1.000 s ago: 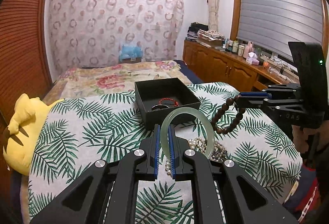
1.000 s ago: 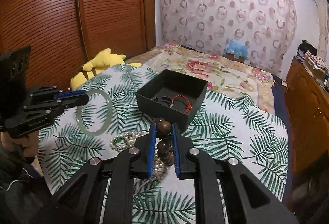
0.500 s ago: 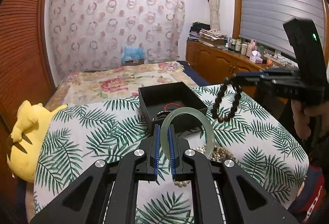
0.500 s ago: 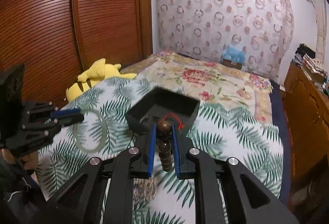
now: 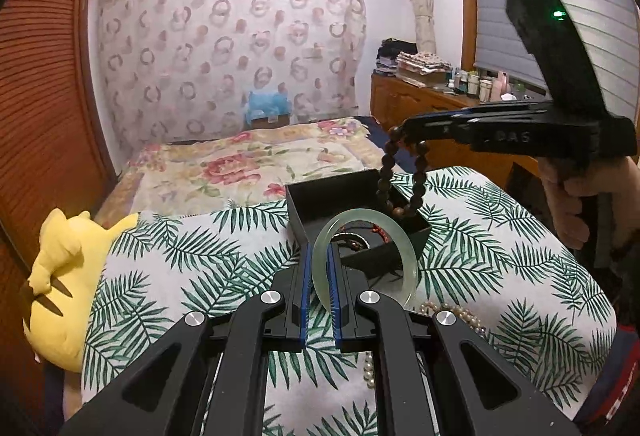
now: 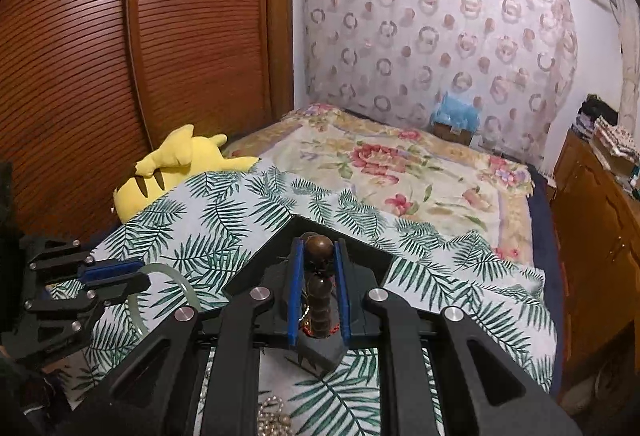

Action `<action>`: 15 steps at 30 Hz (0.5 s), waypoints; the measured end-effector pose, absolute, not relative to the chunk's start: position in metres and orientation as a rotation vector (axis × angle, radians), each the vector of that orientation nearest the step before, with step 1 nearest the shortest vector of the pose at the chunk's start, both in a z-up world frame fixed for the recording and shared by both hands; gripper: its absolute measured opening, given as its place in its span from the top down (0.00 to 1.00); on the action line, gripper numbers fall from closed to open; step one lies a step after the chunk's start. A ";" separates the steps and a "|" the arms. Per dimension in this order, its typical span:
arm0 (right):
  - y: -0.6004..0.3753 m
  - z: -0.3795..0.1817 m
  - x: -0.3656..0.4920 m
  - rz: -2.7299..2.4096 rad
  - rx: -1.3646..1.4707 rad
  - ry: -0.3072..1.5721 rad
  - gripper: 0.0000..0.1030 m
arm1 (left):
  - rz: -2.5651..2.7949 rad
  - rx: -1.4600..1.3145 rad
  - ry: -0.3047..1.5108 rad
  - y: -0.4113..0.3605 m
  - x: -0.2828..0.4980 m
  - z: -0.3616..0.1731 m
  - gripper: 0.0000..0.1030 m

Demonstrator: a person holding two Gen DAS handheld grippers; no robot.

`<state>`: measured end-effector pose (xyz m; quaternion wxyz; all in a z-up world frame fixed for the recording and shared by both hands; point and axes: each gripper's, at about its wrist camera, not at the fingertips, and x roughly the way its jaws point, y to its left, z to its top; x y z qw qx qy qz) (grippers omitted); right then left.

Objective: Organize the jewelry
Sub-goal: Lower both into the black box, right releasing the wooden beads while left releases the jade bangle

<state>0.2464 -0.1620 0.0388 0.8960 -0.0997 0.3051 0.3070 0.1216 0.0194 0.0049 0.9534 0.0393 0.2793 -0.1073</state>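
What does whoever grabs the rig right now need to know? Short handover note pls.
Left tool: shut on the jade bangle, held upright just in front of the black box.
Right tool: shut on the wooden bead bracelet, which hangs over the box.
Done: a red cord bracelet and a dark ring-shaped piece already lie in the box.
Left: release both held pieces into the box, then collect the pearl necklace from the leaf-print cloth.

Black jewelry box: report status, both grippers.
Left gripper shut on pale green jade bangle. Right gripper shut on brown wooden bead bracelet, over black jewelry box. Nothing blocking.
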 end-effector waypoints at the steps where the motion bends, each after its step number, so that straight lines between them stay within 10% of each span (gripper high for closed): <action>1: -0.160 0.036 0.251 0.641 -0.197 0.645 0.84 | -0.217 0.083 0.568 0.019 0.123 0.005 0.93; 15: -0.167 0.008 0.276 0.608 -0.136 0.715 0.75 | -0.216 0.089 0.586 0.014 0.156 0.005 0.93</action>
